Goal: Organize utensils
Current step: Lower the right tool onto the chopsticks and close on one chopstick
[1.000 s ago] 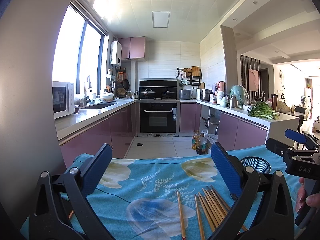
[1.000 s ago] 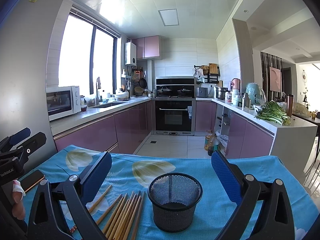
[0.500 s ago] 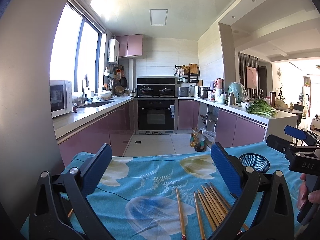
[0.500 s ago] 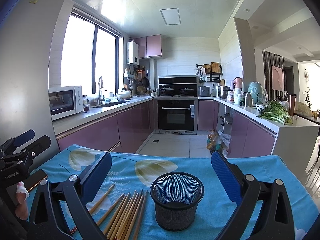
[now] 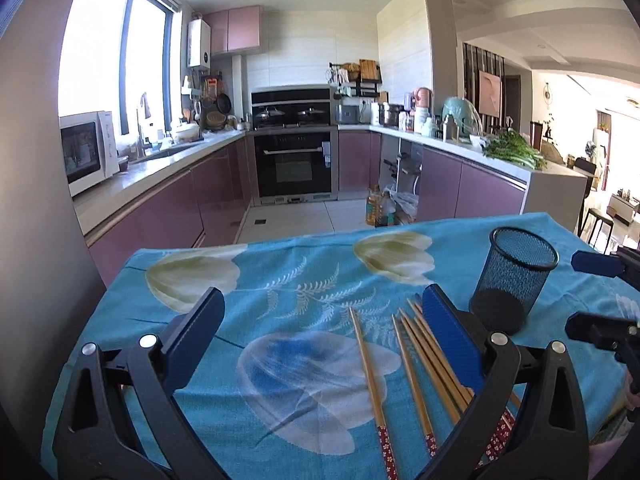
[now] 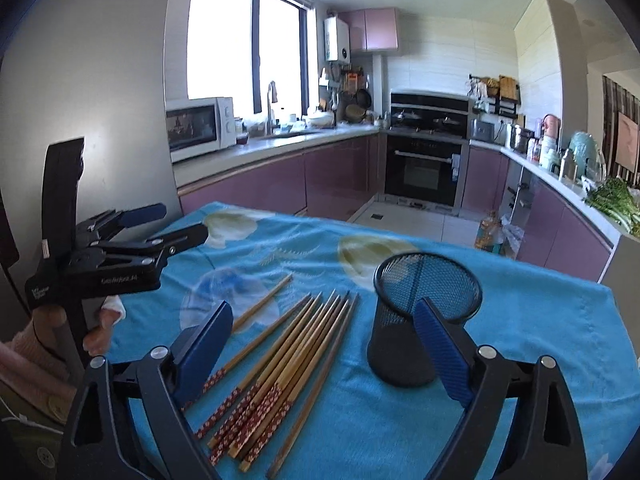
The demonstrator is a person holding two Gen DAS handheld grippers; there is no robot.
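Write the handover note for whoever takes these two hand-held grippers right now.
Left hand-held gripper: open, empty, above the blue floral cloth.
Right hand-held gripper: open, jaws have just been closing a little, nothing gripped; it hangs over the chopsticks and the mesh cup.
Things: chopsticks lie loose in a fan on the cloth, one slightly apart to the left; the cup stands upright to their right, and looks empty.
Done: nothing sorted yet.
Left: pick up the chopsticks, probably into the cup.
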